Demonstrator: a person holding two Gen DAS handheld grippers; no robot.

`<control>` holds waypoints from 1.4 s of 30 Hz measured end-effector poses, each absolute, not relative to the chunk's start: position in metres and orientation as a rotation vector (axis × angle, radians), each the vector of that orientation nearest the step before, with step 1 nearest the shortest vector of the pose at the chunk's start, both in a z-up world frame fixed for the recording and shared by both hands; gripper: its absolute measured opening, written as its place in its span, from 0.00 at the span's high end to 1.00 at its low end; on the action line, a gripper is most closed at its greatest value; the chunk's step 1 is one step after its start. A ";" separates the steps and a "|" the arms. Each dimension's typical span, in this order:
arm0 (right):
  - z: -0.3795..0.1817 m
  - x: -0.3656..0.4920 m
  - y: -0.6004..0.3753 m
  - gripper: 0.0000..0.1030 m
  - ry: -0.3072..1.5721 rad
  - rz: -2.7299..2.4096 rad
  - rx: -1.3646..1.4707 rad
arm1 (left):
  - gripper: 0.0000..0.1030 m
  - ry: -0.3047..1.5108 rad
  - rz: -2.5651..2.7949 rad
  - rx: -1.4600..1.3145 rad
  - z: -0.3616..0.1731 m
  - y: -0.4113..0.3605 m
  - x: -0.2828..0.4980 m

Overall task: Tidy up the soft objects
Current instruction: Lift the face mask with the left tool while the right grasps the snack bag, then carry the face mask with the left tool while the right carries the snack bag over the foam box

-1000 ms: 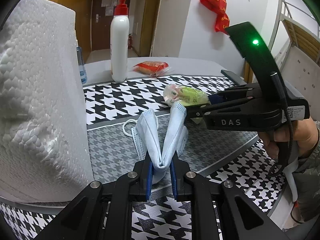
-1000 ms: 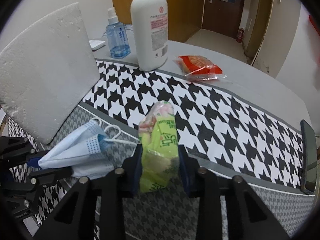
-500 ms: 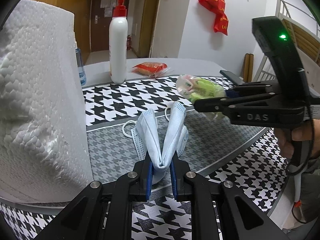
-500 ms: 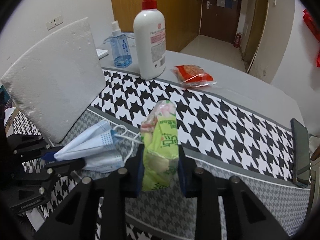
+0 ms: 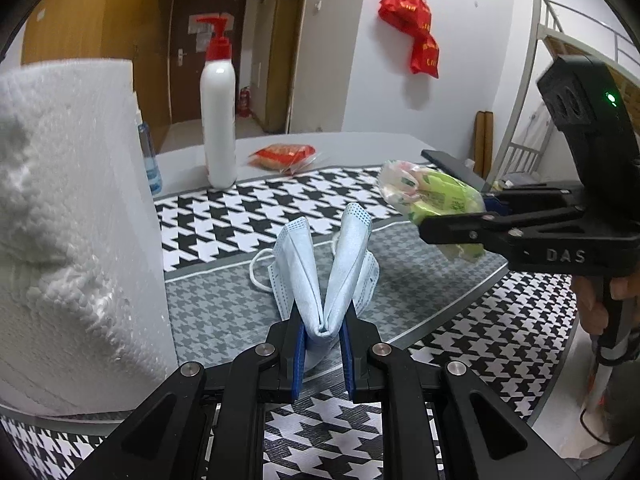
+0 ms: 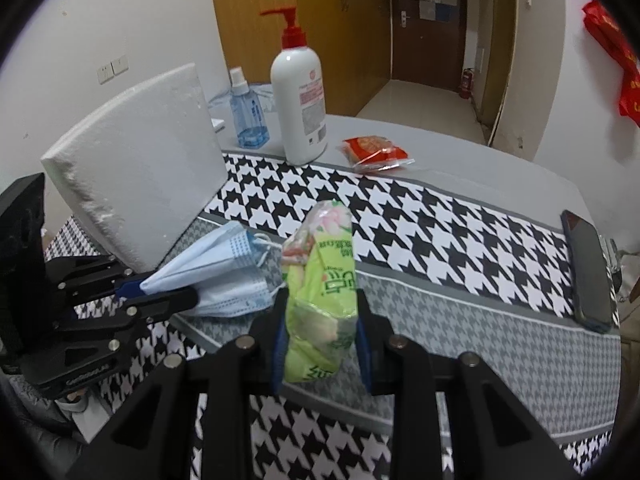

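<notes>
A houndstooth cloth (image 6: 440, 216) covers the grey table (image 6: 460, 160); brown door (image 6: 428, 20) upper right. The left gripper (image 5: 322, 344) pinches a blue mask (image 5: 320, 276). The right gripper (image 6: 320, 340), having just tightened, clamps a green packet (image 6: 324, 280).

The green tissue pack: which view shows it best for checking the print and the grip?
The right wrist view. There the green tissue pack faces the lens, print readable, between the right gripper and its pads. The left wrist view shows the pack side-on, its lower part hidden behind a finger.
</notes>
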State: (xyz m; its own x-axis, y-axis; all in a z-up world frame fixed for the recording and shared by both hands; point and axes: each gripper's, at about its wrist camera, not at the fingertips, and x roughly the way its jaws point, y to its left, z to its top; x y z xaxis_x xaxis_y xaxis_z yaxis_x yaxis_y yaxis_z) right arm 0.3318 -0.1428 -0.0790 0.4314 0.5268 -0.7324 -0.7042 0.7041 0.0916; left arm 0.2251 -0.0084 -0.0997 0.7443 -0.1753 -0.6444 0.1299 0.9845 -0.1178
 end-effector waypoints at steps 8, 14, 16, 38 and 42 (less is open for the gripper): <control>-0.064 0.305 -0.159 0.67 0.768 0.781 -0.207 | 0.84 0.683 -0.154 -0.051 -0.087 -0.018 0.207; -0.052 0.283 -0.172 0.67 0.717 0.791 -0.177 | 0.84 0.648 -0.147 -0.035 -0.076 -0.026 0.190; -0.051 0.279 -0.173 0.67 0.703 0.793 -0.169 | 0.84 0.638 -0.145 -0.026 -0.072 -0.029 0.184; -0.036 0.224 -0.184 0.67 0.565 0.841 -0.090 | 0.84 0.489 -0.068 0.008 -0.028 -0.024 0.112; -0.033 0.217 -0.181 0.67 0.549 0.850 -0.089 | 0.84 0.476 -0.054 0.001 -0.024 -0.020 0.102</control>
